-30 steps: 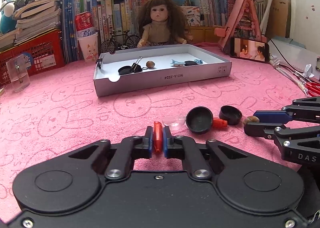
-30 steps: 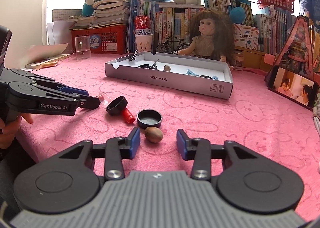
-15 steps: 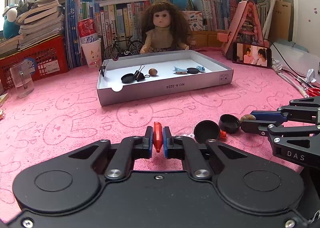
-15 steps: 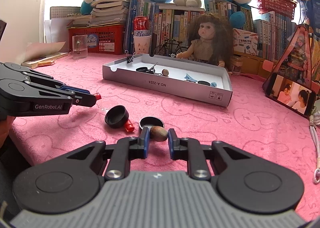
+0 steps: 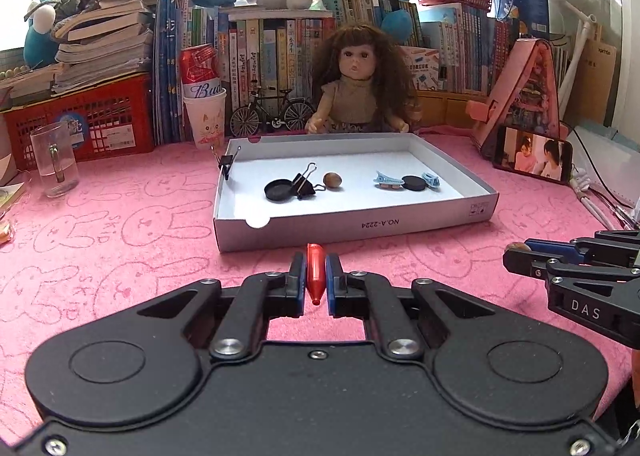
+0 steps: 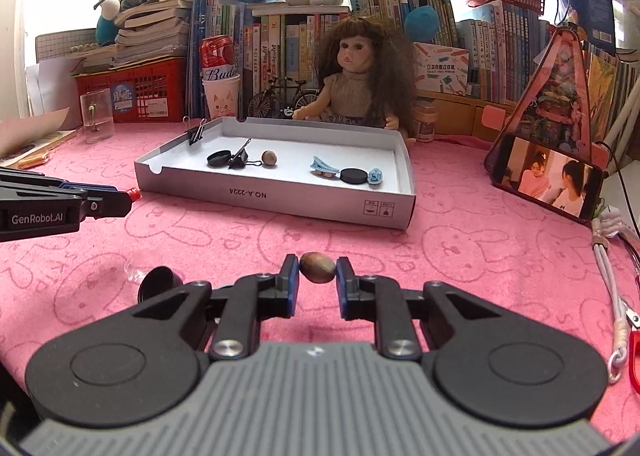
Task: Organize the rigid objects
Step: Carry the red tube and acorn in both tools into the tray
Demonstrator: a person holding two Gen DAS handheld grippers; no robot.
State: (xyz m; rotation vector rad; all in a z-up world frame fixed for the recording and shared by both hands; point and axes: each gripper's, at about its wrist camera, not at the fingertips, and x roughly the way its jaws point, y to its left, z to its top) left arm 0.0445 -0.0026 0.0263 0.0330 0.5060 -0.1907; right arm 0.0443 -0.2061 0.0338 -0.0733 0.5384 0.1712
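My left gripper [image 5: 314, 274] is shut on a small red pen-like piece [image 5: 315, 276] and holds it above the pink cloth, just short of the white tray's front wall [image 5: 360, 226]. My right gripper [image 6: 317, 268] is shut on a brown nut [image 6: 317, 267], lifted off the cloth in front of the tray [image 6: 280, 198]. The tray holds a black cap [image 5: 277, 190], a binder clip [image 5: 304, 185], another nut [image 5: 332, 179], blue hair clips [image 5: 386, 179] and a black disc [image 5: 414, 183]. The right gripper shows at the right of the left wrist view [image 5: 520, 252].
A black cap [image 6: 158, 282] and a clear piece [image 6: 134, 271] lie on the cloth left of my right gripper. A doll [image 5: 356, 84], books, a red crate [image 5: 92, 124], a glass [image 5: 54, 164] and a phone [image 5: 532, 154] surround the tray. Cables [image 6: 612, 268] lie at right.
Both grippers have risen and moved toward the tray. The right gripper closed on the nut and lifted it. The left gripper kept hold of the red piece.
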